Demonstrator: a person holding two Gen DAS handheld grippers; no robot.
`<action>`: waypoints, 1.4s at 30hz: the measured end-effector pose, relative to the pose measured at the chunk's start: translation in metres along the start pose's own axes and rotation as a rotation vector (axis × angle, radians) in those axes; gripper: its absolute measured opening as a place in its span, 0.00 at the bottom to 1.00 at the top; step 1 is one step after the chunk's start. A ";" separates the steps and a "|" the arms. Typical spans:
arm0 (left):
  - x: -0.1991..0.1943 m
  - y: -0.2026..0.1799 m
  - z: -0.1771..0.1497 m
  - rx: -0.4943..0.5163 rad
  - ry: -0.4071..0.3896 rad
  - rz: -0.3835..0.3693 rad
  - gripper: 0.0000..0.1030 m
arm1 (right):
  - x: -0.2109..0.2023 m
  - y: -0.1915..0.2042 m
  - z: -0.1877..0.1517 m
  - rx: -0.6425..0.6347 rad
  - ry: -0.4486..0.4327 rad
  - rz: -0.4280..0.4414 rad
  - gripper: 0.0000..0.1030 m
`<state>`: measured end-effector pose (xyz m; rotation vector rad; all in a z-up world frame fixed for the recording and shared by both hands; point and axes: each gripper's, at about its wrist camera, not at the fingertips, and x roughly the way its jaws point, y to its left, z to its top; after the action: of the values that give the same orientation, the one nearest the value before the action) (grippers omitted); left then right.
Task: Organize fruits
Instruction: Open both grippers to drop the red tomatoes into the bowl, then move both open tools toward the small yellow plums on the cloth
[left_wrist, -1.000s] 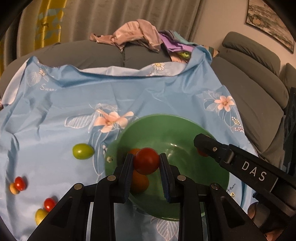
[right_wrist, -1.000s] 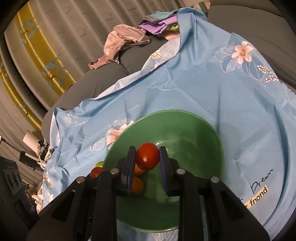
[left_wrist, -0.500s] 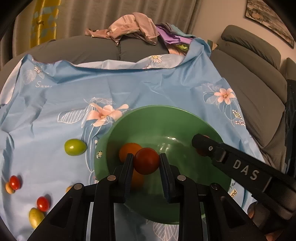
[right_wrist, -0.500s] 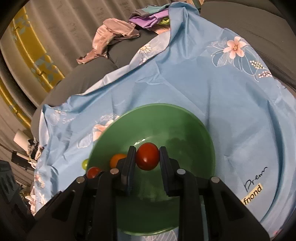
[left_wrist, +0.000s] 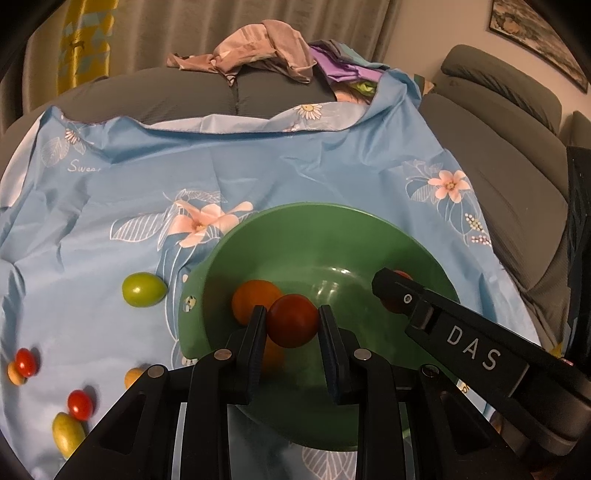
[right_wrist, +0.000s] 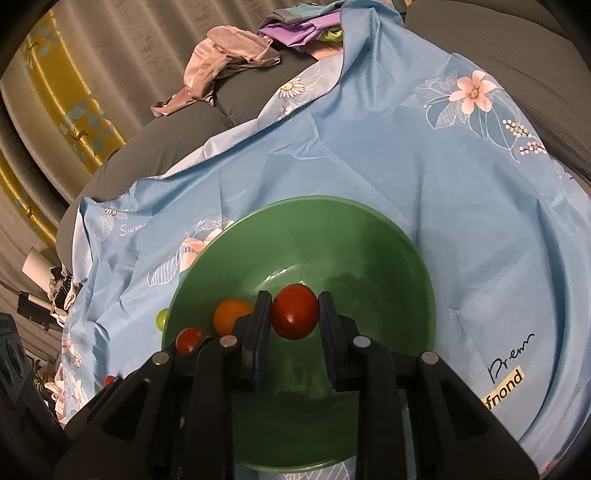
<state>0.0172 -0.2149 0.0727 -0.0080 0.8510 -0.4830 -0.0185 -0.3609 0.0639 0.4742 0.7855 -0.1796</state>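
Observation:
A green bowl (left_wrist: 332, 236) sits on a blue floral cloth (left_wrist: 258, 173). My left gripper (left_wrist: 293, 325) is shut on a red tomato (left_wrist: 293, 320) over the bowl's near left side. My right gripper (right_wrist: 294, 314) is shut on another red tomato (right_wrist: 294, 311) over the bowl (right_wrist: 369, 236); its arm also shows in the left wrist view (left_wrist: 469, 350). An orange fruit (left_wrist: 255, 299) lies in the bowl, also in the right wrist view (right_wrist: 231, 314). The left gripper's tomato (right_wrist: 190, 339) shows at the bowl's left edge.
On the cloth left of the bowl lie a green fruit (left_wrist: 143, 290), red tomatoes (left_wrist: 26, 362) (left_wrist: 80, 405) and yellow fruits (left_wrist: 67, 432) (left_wrist: 133, 376). Grey sofa cushions (left_wrist: 498, 158) ring the cloth. A pile of clothes (left_wrist: 258, 55) lies at the back.
Both grippers have moved slightly relative to the bowl, still holding their tomatoes. The orange fruit in the bowl shows more fully to the left of each gripper.

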 end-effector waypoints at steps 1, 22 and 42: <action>0.000 0.000 0.000 0.001 0.000 0.001 0.27 | 0.000 0.000 0.000 -0.001 0.001 0.000 0.27; -0.053 0.033 0.003 -0.059 -0.034 0.009 0.35 | -0.011 0.016 -0.001 -0.019 -0.052 0.046 0.59; -0.104 0.191 -0.044 -0.392 -0.043 0.283 0.35 | -0.002 0.127 -0.038 -0.253 0.047 0.323 0.60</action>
<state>0.0054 0.0065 0.0805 -0.2540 0.8771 -0.0460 -0.0029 -0.2314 0.0855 0.3597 0.7543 0.2297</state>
